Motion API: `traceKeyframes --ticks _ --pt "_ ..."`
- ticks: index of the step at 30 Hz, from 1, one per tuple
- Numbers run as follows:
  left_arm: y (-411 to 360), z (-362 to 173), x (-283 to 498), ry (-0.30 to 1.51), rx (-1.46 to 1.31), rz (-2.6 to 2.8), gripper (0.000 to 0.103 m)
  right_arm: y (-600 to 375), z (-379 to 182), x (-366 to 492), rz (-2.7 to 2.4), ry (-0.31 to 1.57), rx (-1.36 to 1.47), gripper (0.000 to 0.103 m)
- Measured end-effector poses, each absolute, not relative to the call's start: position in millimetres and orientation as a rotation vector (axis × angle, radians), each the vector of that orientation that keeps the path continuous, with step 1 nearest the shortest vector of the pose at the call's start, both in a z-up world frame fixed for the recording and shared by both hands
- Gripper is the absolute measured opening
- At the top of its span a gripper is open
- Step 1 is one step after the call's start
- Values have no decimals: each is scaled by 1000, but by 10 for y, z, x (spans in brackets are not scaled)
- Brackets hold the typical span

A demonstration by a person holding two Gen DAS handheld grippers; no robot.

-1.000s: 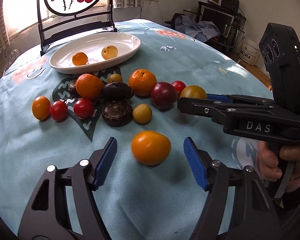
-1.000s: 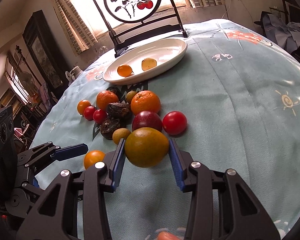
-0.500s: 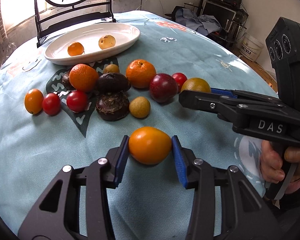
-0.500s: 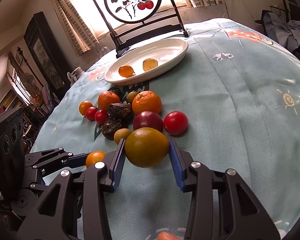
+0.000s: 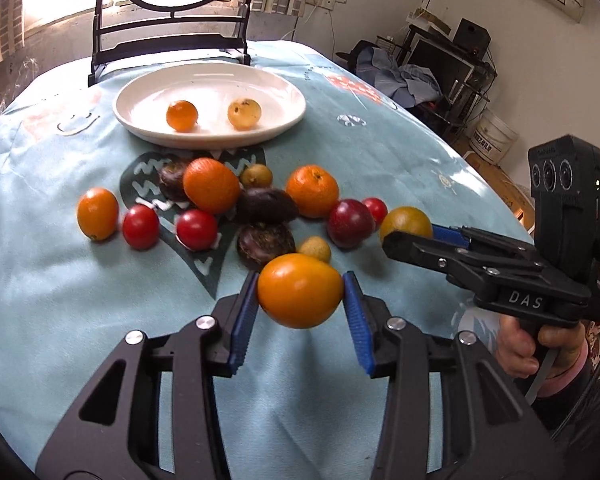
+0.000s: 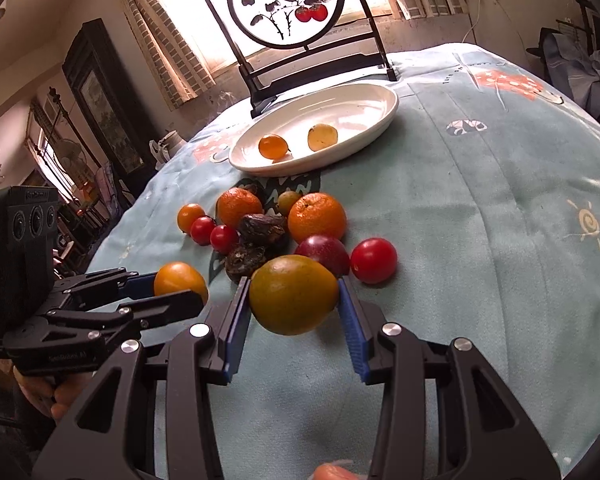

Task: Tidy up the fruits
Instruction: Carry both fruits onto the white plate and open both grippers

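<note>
Holding one fruit in each tool, near side of the pile.
Left tool (image 5: 300,300) pinches an orange fruit (image 5: 300,295) between its blue pads; right tool (image 6: 294,300) pinches a green-orange fruit (image 6: 293,293) the same way. The other fruit sits loose on the table (image 5: 380,152), between the tools and the white plate (image 5: 148,96). Plate holds two small fruits, one orange (image 5: 182,115), one yellow (image 5: 244,113), side by side, apart.
</note>
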State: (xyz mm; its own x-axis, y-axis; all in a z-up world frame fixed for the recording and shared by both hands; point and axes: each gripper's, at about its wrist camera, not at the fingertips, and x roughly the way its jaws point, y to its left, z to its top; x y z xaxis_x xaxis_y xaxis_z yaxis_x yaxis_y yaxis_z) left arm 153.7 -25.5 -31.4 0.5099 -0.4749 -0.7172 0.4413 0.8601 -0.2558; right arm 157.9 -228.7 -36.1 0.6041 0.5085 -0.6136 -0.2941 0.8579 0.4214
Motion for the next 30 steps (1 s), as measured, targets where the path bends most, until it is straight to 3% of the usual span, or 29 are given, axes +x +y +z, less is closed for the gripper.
traceKeyframes --ticks 10,19,30 --pt "114 138 2721 803 -71 -403 43 -2321 13 2696 399 747 265 43" --pt "180 -159 3925 928 -80 -277 43 -2165 -239 3705 346 846 233 43" --pt "119 -478 4281 1017 -50 -249 43 -1979 -422 4015 370 935 192 44"
